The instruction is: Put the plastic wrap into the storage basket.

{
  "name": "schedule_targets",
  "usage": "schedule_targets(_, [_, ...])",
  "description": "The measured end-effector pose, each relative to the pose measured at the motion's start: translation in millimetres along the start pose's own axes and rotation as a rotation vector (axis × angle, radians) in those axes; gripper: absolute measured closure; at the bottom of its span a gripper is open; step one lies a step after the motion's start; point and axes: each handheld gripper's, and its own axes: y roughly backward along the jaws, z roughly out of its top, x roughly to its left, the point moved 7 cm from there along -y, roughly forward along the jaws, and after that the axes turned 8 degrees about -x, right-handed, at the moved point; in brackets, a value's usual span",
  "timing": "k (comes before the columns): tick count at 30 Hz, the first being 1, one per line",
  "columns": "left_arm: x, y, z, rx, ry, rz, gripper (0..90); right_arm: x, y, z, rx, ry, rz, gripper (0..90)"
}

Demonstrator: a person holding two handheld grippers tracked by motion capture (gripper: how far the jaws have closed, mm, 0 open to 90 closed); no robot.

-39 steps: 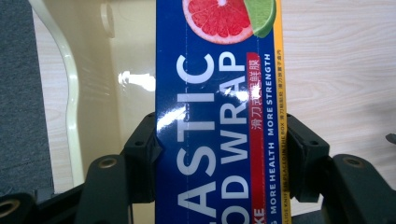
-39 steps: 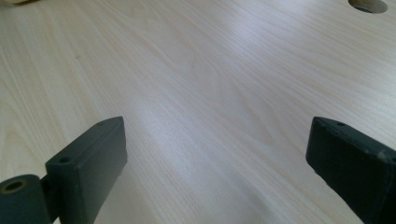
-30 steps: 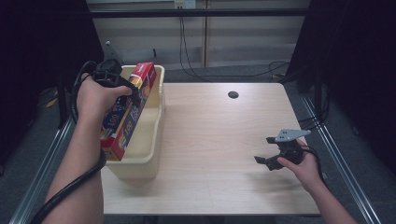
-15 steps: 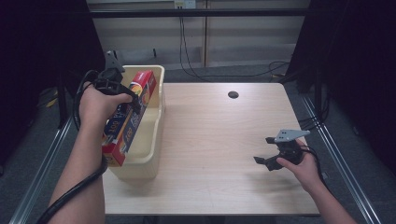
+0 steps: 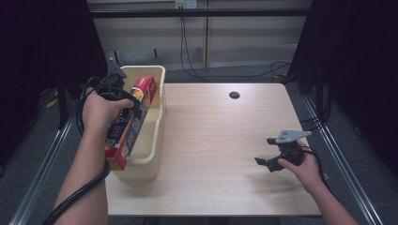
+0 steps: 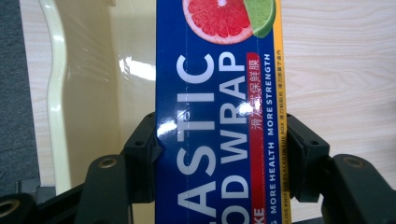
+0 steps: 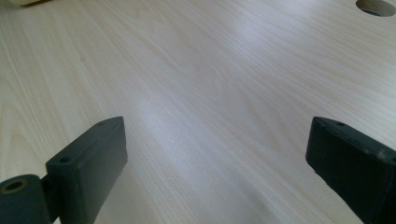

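A: What is the left gripper [image 5: 123, 101] holding?

B: A long, narrow cardboard box of plastic food wrap [image 5: 130, 123]. Its fingers [image 6: 142, 154] are clamped on the two long sides of the box, one pad pressed against each edge, so they are closed as far as the box's width allows.

A: What does the box look like?

B: In the left gripper view its broad face is deep blue with big white capital letters running lengthwise, reading "PLASTIC FOOD WRAP" in part. Past the fingers there is a picture of a cut pink grapefruit beside a green lime wedge. A yellow strip with small print runs down one long edge, next to a short red band with white characters. In the high view the end panels and side show red.

A: Where does it sit?

B: It slants over the pale cream rectangular plastic tub [image 5: 157, 115], the far end just above the tub's far part and the near end out past the near rim. The tub's glossy inner wall lies directly beyond the fingers on one side, and the light wood-grain surface [image 5: 220, 140] on the other.

A: And the right gripper [image 5: 270, 152]?

B: Well apart from the box, low over the surface near its right edge. Its fingers [image 7: 91, 154] stand wide open with nothing between them, just bare wood grain. A round hole [image 7: 376, 6] in the surface lies far ahead of them.
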Motion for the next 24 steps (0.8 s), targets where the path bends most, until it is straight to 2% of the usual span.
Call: schedule_targets(24, [5.7,-21.3,-13.8,0.030,0.024,-0.011,40.4,1.6,-5.0,2.5,-0.001,0.003,0.000,5.2])
